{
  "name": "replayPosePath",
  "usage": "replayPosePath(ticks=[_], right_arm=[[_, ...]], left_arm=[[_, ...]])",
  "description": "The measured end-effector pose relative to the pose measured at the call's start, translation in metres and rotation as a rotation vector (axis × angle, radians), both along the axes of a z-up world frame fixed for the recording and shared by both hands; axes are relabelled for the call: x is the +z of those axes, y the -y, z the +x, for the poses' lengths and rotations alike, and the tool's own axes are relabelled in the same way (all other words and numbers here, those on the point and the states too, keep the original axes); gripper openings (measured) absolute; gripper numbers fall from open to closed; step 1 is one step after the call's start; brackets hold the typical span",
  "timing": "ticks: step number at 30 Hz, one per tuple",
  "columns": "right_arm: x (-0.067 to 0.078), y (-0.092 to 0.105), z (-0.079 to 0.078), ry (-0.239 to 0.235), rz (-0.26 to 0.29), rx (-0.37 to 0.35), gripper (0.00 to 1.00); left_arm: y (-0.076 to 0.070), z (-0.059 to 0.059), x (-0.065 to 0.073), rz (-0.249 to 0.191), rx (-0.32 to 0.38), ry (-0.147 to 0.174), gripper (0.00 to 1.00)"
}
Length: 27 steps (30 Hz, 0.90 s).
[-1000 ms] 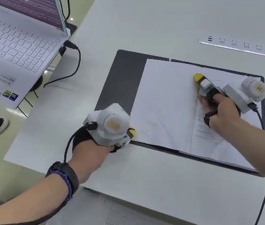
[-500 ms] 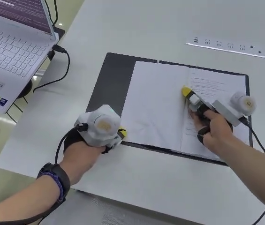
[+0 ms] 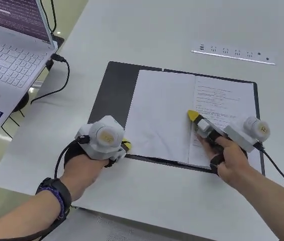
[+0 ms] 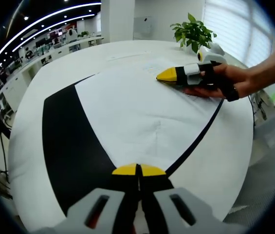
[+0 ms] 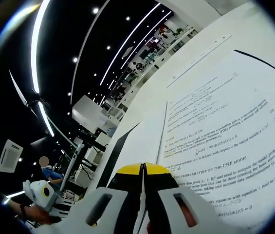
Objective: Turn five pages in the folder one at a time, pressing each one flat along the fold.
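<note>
While right gripper (image 3: pixel 193 117), clenched on nothing, presses page (image 3: pixel 224 103) at fold (image 3: pixel 194 93), slide tip straight along fold, pressure even; left gripper (image 3: pixel 125 145), clenched too, steadies folder (image 3: pixel 112 93) edge.

Both arms reach forward. On the left claw (image 3: pixel 125 145) the jaws are pressed together, with the left hand (image 3: pixel 84 163) wrapped round its body. The right claw (image 3: pixel 193 116) has its jaws together too, held by the right hand (image 3: pixel 229 158).
</note>
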State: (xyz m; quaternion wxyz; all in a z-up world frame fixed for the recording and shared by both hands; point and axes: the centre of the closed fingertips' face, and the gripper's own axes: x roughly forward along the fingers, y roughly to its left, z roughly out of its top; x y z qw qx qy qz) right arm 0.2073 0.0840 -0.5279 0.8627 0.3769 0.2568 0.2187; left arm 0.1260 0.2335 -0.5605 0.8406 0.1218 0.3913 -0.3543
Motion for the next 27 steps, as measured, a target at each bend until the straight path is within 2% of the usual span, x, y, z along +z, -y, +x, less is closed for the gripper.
replayPosePath(ticks=[5, 11, 16, 27], right_arm=[[-0.001, -0.003, -0.018, 0.0, -0.016, 0.043, 0.0], [-0.002, -0.003, -0.033, -0.002, -0.022, 0.076, 0.0], [-0.007, -0.003, -0.043, -0.003, -0.051, 0.126, 0.0], [-0.015, -0.001, -0.068, -0.012, -0.057, 0.153, 0.0]], left_arm=[[0.0, 0.0, 0.0, 0.001, 0.002, 0.003, 0.0], [0.0, -0.001, 0.001, 0.002, 0.001, 0.001, 0.0], [0.001, -0.001, 0.001, 0.003, 0.0, 0.004, 0.0], [0.001, -0.002, 0.001, 0.005, -0.002, 0.005, 0.0]])
